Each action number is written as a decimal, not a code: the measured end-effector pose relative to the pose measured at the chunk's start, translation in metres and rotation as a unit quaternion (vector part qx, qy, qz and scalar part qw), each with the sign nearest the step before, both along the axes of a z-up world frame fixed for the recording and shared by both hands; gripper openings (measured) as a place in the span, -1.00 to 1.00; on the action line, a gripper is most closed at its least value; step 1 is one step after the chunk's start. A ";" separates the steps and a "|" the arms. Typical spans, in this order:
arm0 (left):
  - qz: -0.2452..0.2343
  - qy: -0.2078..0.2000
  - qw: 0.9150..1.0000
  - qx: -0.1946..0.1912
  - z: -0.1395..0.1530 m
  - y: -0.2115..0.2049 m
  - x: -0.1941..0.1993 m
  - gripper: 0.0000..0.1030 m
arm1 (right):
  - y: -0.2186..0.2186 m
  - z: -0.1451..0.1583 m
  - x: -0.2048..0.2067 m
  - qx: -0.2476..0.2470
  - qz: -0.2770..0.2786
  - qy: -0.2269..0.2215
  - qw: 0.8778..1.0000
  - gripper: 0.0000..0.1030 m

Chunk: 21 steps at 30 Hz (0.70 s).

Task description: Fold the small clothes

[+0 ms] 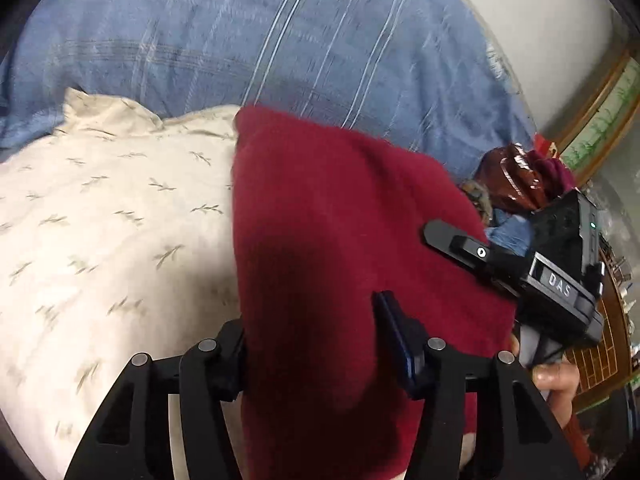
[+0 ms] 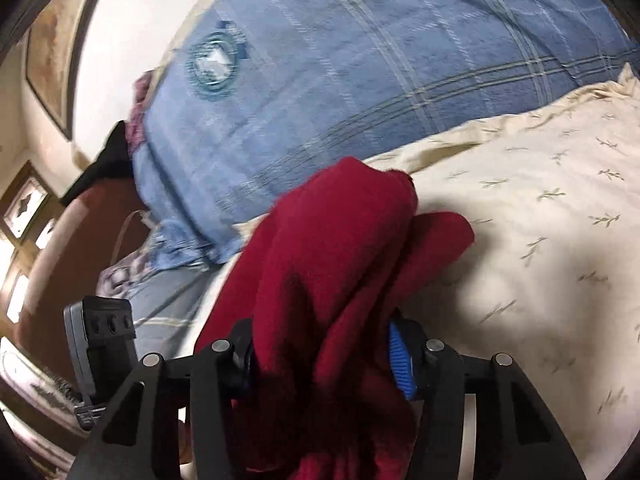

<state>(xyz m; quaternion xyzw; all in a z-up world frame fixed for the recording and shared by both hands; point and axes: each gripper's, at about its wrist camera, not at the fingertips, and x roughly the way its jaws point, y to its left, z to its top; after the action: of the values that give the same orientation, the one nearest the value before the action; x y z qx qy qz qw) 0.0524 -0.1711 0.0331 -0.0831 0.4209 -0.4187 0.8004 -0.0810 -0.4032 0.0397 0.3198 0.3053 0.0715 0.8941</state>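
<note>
A dark red knit garment [image 1: 340, 220] hangs bunched over a cream bed sheet with a leaf print [image 1: 100, 240]. My left gripper [image 1: 312, 320] is shut on its lower part: the cloth fills the gap, covers the left finger and lies against the right pad [image 1: 390, 328]. In the right wrist view the same red garment [image 2: 340, 240] is gathered in thick folds between the pads of my right gripper [image 2: 320, 332], which is shut on it, with the blue pad [image 2: 400, 360] against the cloth. The right gripper's body [image 1: 560, 260] shows at the garment's right edge, held by a hand [image 1: 556, 380].
A blue plaid blanket [image 1: 240, 40] lies on the bed behind the sheet and also fills the top of the right wrist view [image 2: 360, 80]. A glossy brown carved post [image 1: 512, 176] stands at the bed's right. Framed pictures [image 2: 48, 60] hang on the pale wall.
</note>
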 end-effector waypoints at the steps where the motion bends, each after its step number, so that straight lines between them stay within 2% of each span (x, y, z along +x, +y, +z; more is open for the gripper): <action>1: 0.004 -0.003 1.000 -0.004 0.006 0.012 -0.012 0.05 | 0.003 0.001 -0.004 0.008 0.007 -0.002 1.000 0.01; 4: 0.016 0.001 1.000 -0.010 0.008 0.039 -0.039 0.06 | 0.018 -0.007 -0.014 0.037 0.036 0.005 0.999 0.07; 6: 0.022 0.008 1.000 0.004 -0.002 0.052 -0.054 0.06 | 0.025 -0.020 -0.014 0.014 0.037 0.043 0.998 0.17; 7: 0.025 0.007 0.999 0.022 -0.008 0.054 -0.058 0.07 | 0.029 -0.027 -0.014 -0.011 0.026 0.077 0.997 0.18; 8: 0.031 -0.004 0.998 0.054 -0.015 0.054 -0.062 0.07 | 0.030 -0.030 -0.017 -0.027 0.017 0.091 0.995 0.19; 10: 0.042 -0.032 0.995 0.081 -0.017 0.056 -0.070 0.07 | 0.030 -0.022 -0.030 -0.042 -0.004 0.083 0.996 0.20; 12: 0.052 -0.056 0.994 0.080 -0.008 0.060 -0.076 0.13 | 0.031 0.000 -0.046 -0.068 -0.029 0.049 0.996 0.20; 14: 0.065 -0.070 0.992 0.078 0.000 0.058 -0.078 0.17 | 0.041 0.024 -0.054 -0.114 -0.042 0.023 0.992 0.20; 16: 0.081 -0.076 0.991 0.079 0.002 0.059 -0.083 0.31 | 0.059 0.039 -0.048 -0.150 -0.016 0.010 0.989 0.13; 18: 0.094 -0.074 0.989 0.091 0.001 0.055 -0.083 0.31 | 0.076 0.041 -0.037 -0.174 0.013 0.008 0.985 0.00; 20: 0.097 -0.064 0.988 0.100 -0.004 0.045 -0.077 0.31 | 0.092 0.032 -0.022 -0.213 0.033 0.026 0.976 -0.07; 21: 0.099 -0.064 0.987 0.105 -0.007 0.043 -0.077 0.32 | 0.096 0.025 -0.014 -0.233 0.033 0.040 0.971 -0.18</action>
<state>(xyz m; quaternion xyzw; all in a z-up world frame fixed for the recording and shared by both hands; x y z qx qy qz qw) -0.0242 -0.1279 0.0262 -0.0132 0.4000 -0.2954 0.8675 -0.0949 -0.3071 0.0644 0.0949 0.3591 0.0147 0.9284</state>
